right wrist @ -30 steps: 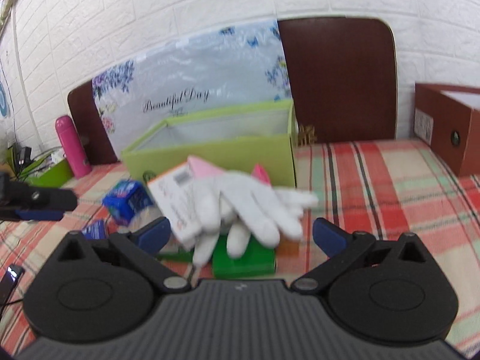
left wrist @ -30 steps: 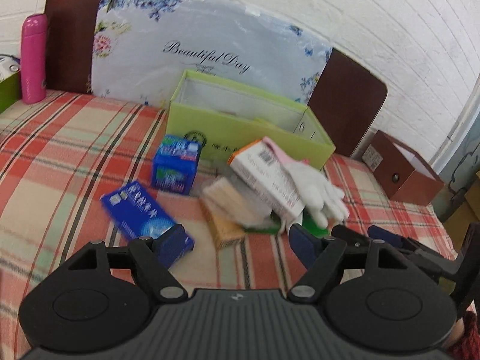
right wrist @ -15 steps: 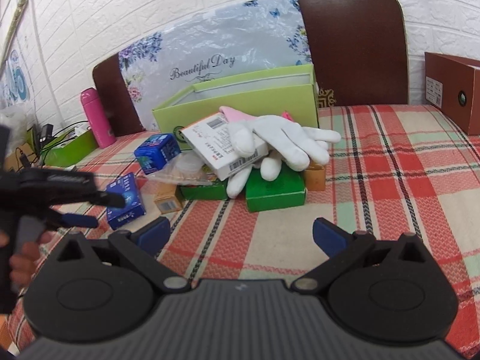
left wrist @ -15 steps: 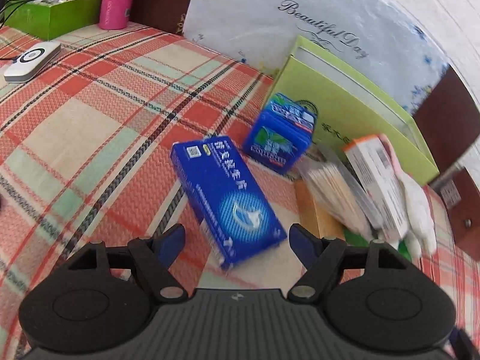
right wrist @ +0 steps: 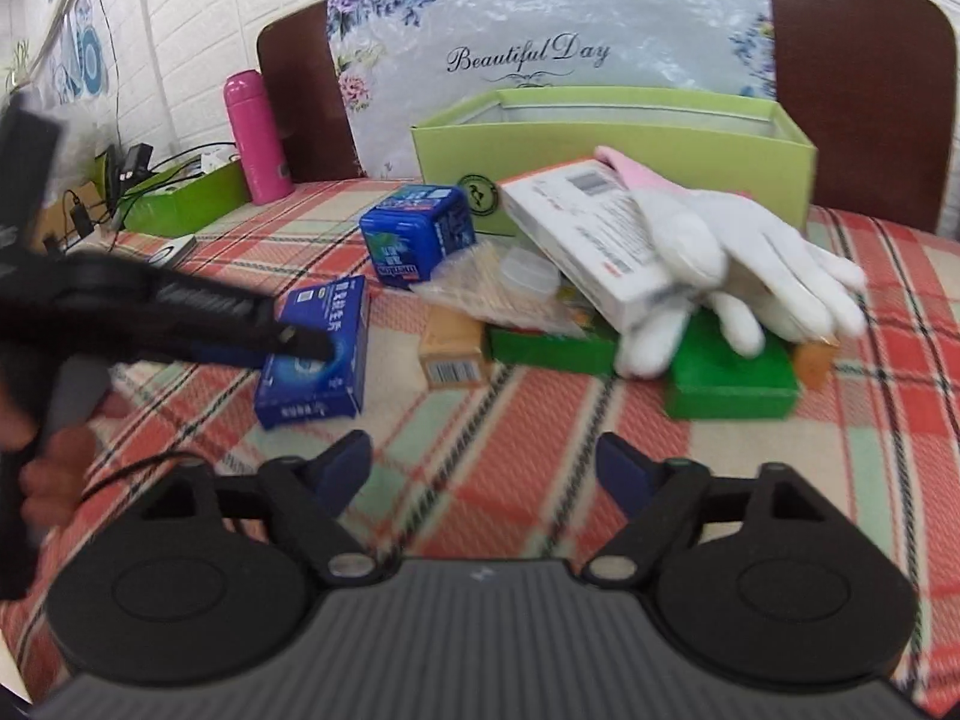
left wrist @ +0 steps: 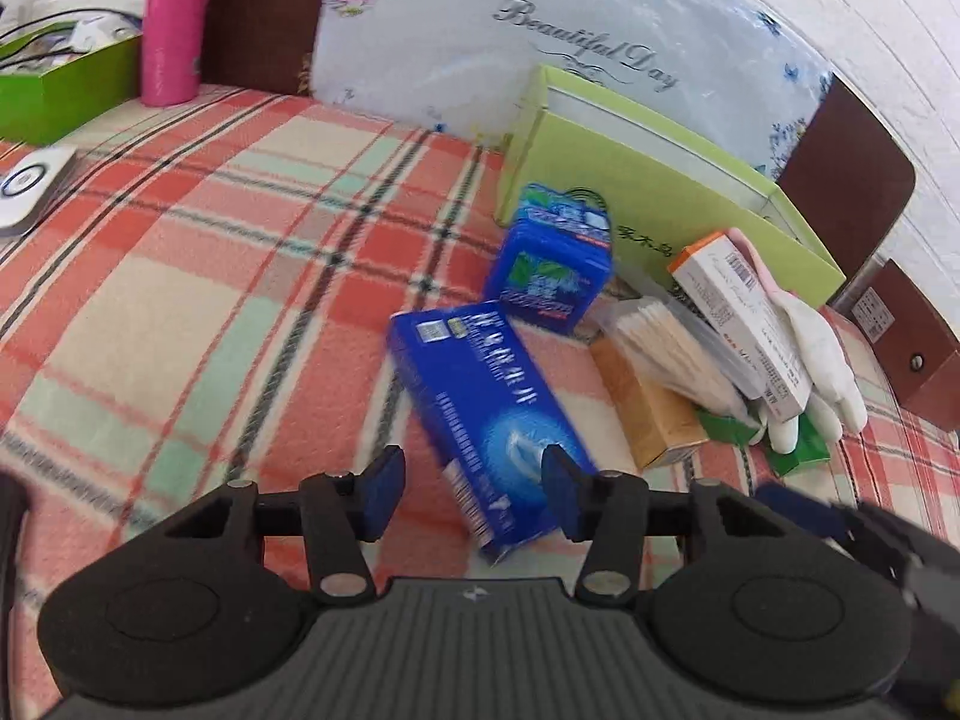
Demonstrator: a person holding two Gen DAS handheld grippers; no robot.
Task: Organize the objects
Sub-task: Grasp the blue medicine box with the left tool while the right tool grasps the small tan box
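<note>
Left tongs (left wrist: 471,489) spread wide around the near end of the flat blue box (left wrist: 489,414), not pinching yet. Right tongs (right wrist: 483,468) spread too, holding nothing, hovering over bare plaid cloth (right wrist: 540,420). Only visible from the right view: green boxes (right wrist: 729,375) under the white glove (right wrist: 744,261), and inside the lime bin (right wrist: 618,162). Only in the left view: white gadget (left wrist: 27,183) at the far left edge.
</note>
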